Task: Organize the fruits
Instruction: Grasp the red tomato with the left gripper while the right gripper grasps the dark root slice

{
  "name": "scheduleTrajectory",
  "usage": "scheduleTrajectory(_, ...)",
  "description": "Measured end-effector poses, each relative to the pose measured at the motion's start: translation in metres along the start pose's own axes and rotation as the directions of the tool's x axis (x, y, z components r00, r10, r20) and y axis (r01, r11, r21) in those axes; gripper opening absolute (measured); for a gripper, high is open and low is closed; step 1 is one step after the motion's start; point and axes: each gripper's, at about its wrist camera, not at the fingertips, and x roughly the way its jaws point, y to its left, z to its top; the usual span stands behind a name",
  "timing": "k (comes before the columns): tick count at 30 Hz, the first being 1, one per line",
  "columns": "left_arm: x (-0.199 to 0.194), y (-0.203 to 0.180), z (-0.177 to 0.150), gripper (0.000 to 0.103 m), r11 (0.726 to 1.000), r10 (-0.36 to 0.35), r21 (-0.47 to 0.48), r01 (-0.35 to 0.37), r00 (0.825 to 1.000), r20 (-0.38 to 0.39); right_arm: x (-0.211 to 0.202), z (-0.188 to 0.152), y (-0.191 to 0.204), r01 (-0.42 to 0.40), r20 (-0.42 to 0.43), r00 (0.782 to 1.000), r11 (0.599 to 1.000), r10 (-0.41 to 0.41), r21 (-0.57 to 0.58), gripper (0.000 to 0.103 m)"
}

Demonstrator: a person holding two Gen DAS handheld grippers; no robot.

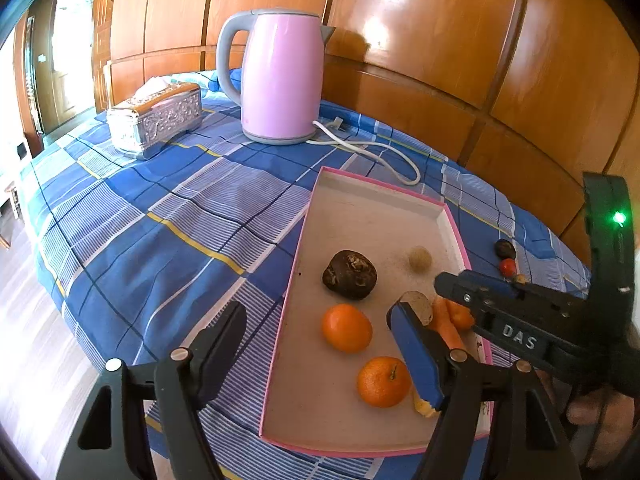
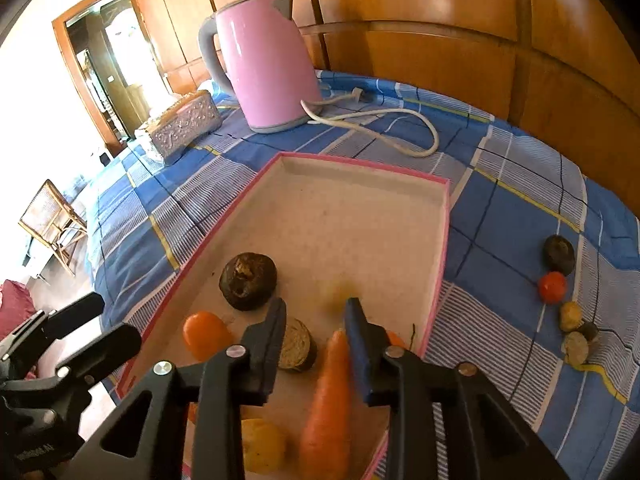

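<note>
Tray (image 2: 248, 196), pink-rimmed, sits on the counter (image 2: 520, 216) under a blue check cloth, and it's already part-filled. Inside: a dark rough fruit (image 2: 248, 276) at approx 10 o'clock from the right hand-held gripper (image 2: 316, 320), two oranges (image 1: 346, 328) toward the near-left side, a cut brown-skinned piece (image 2: 298, 344), a carrot (image 2: 330, 392) and a yellow fruit (image 2: 262, 444) at the near edge. A small pale ball (image 1: 420, 258), blurred in the right wrist view, lies just past the right fingertips, so prob. just dropped.

Right hand-held gripper: jaws narrow but parted, nothing pinched; carrot lies under and beside the blue pad, not gripped. Left hand-held gripper (image 1: 320, 332): jaws wide, empty, hanging over the tray's near-left edge.

Still to do: a cluster left on the cloth, well outside the tray at approx 3 o'clock – a dark fruit (image 2: 559, 254), a small red one (image 2: 552, 286) and a few small tan bits (image 2: 572, 316) touching in a row. Judging by that, more than half done; approx four or five small items left to move.
</note>
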Motion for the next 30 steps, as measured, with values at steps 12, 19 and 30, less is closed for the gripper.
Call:
scheduleTrajectory(12, -0.003, -0.039, 0.011, 0.076, 0.994, -0.079, 0.081, 0.078, 0.997, 0.009, -0.055, -0.036, -0.078, 0.128, 0.073, 0.987, 0.979, -0.141, 0.160, 0.031)
scheduleTrajectory(19, 0.007, -0.091, 0.014, 0.076, 0.966, -0.155, 0.208, 0.155, 0.988, -0.016, -0.063, -0.062, -0.160, 0.237, 0.015, 0.967, 0.918, -0.255, 0.317, 0.031)
scheduleTrajectory(30, 0.049, -0.173, 0.015, 0.069, 0.908, -0.243, 0.316, 0.276, 0.960, -0.139, -0.029, -0.058, -0.189, 0.234, -0.031, 0.971, 0.923, -0.237, 0.306, 0.031)
